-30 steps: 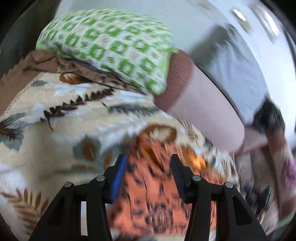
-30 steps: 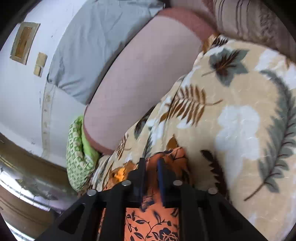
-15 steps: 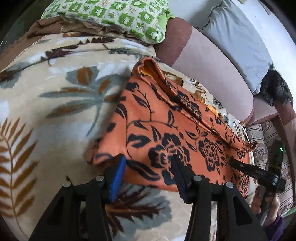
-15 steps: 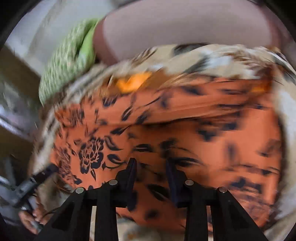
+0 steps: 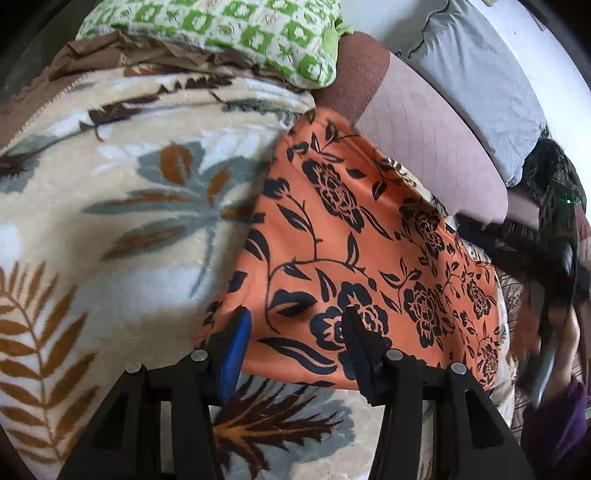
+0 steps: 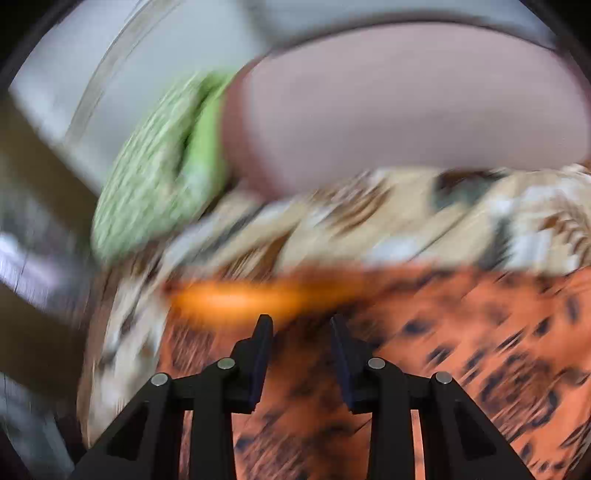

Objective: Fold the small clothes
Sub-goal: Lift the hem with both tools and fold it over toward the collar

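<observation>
An orange garment with black flowers lies flat on the leaf-print blanket, a folded rectangle reaching toward the sofa back. My left gripper is open and empty, its fingertips just above the garment's near edge. My right gripper is open over the same garment; that view is blurred by motion. The right gripper and the hand holding it show at the right edge of the left wrist view.
A green patterned cushion sits at the far left end of the sofa. A pink sofa backrest runs behind the garment, with a grey pillow above it. The blanket covers the seat.
Both grippers let go of the garment and opened. The garment now lies spread flat on the blanket. The right gripper is swinging quickly across it.
</observation>
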